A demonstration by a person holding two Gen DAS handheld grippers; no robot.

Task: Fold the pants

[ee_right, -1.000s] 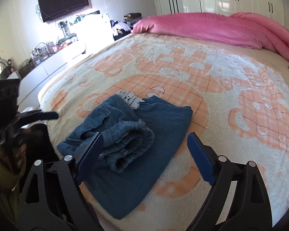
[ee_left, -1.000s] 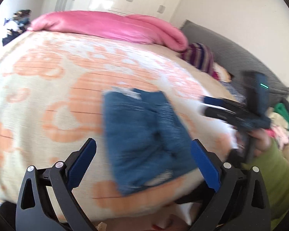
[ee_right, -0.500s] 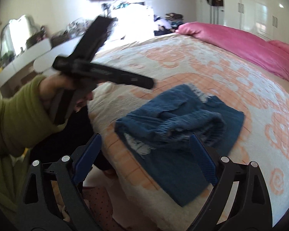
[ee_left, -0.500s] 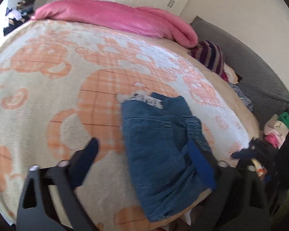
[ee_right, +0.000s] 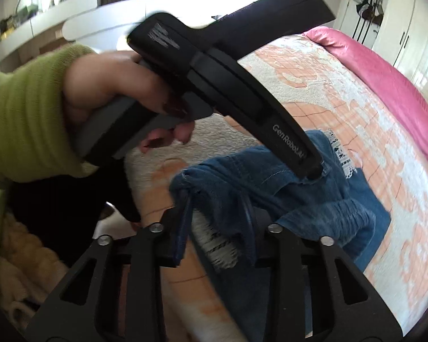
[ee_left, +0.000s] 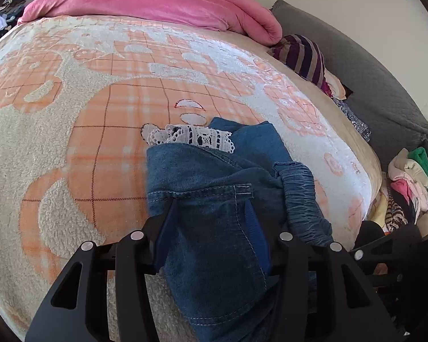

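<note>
The blue denim pants (ee_left: pixel 214 193) with white lace trim (ee_left: pixel 191 138) lie bunched near the front edge of the bed. My left gripper (ee_left: pixel 211 219) is closed down on a fold of the denim at its near end. My right gripper (ee_right: pixel 216 216) is closed on the denim's near corner (ee_right: pixel 214 188), with lace hanging between the fingers. In the right wrist view the left gripper (ee_right: pixel 311 172) reaches across with its tip pressed on the pants (ee_right: pixel 342 205).
The bed carries an orange and cream blanket (ee_left: pixel 85 114) and a pink duvet (ee_left: pixel 157 2) at the far end. A striped garment (ee_left: pixel 302 54) and a pile of clothes (ee_left: pixel 411 188) lie to the right. A white dresser (ee_right: pixel 71 14) stands behind.
Both grippers have come down onto the pants and closed from wide open onto the denim at the bed's front edge. The left gripper now crosses close in front of the right camera.
</note>
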